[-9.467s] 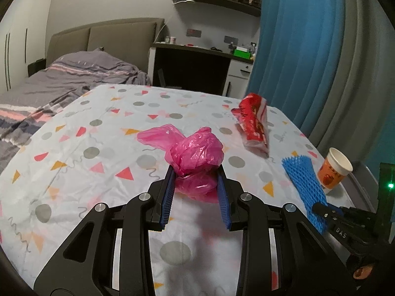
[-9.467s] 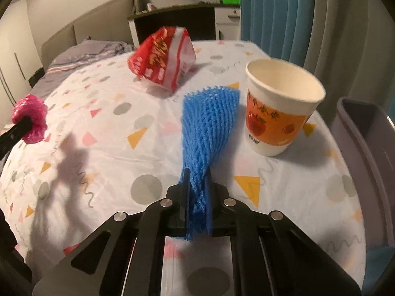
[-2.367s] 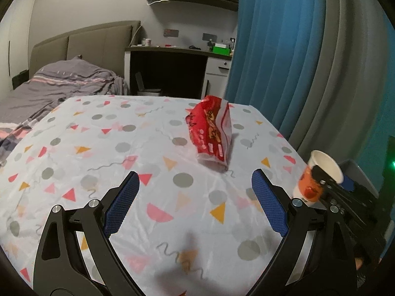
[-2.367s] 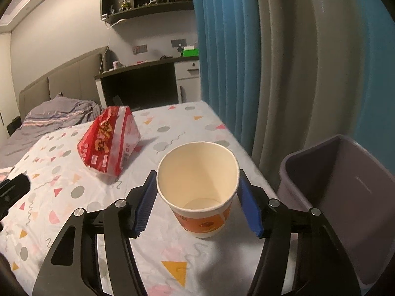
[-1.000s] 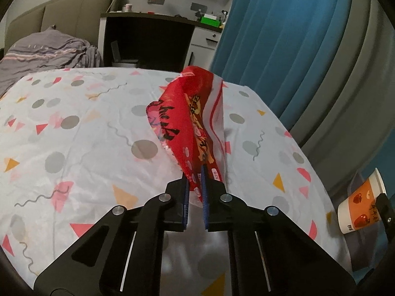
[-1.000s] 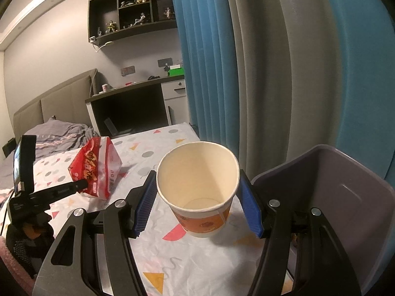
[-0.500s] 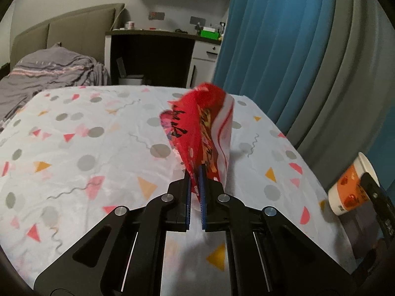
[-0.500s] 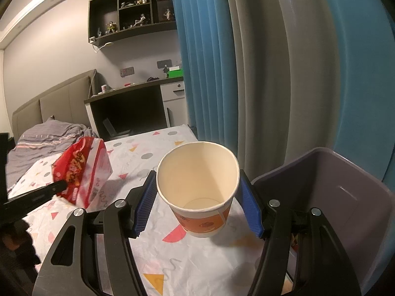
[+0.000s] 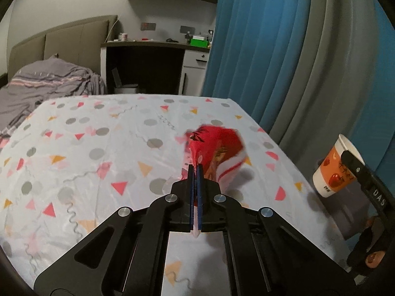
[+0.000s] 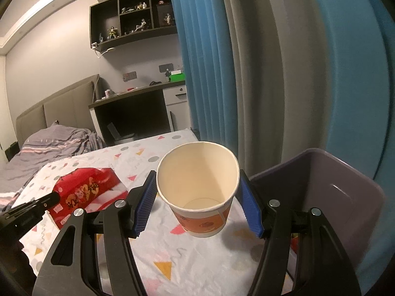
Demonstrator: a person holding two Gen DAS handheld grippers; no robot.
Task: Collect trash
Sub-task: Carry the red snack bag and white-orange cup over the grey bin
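While L gripper (image 9: pixel 195 172) pinches the red wrapper (image 9: pixel 217 151), R gripper (image 10: pixel 198 197) clamps the paper cup (image 10: pixel 198 197), nearer the grey bin (image 10: pixel 328 192) on its right.

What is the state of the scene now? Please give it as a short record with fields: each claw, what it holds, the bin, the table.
left claw: shut on the red snack bag, which hangs clear of the tablecloth
right claw: clamped on the paper cup, upright, looks empty
bin: grey bin beside the table edge, right of the cup; its contents mostly hidden
table: patterned tablecloth, no other trash visible on it
not yet done: bag and cup are both outside the bin
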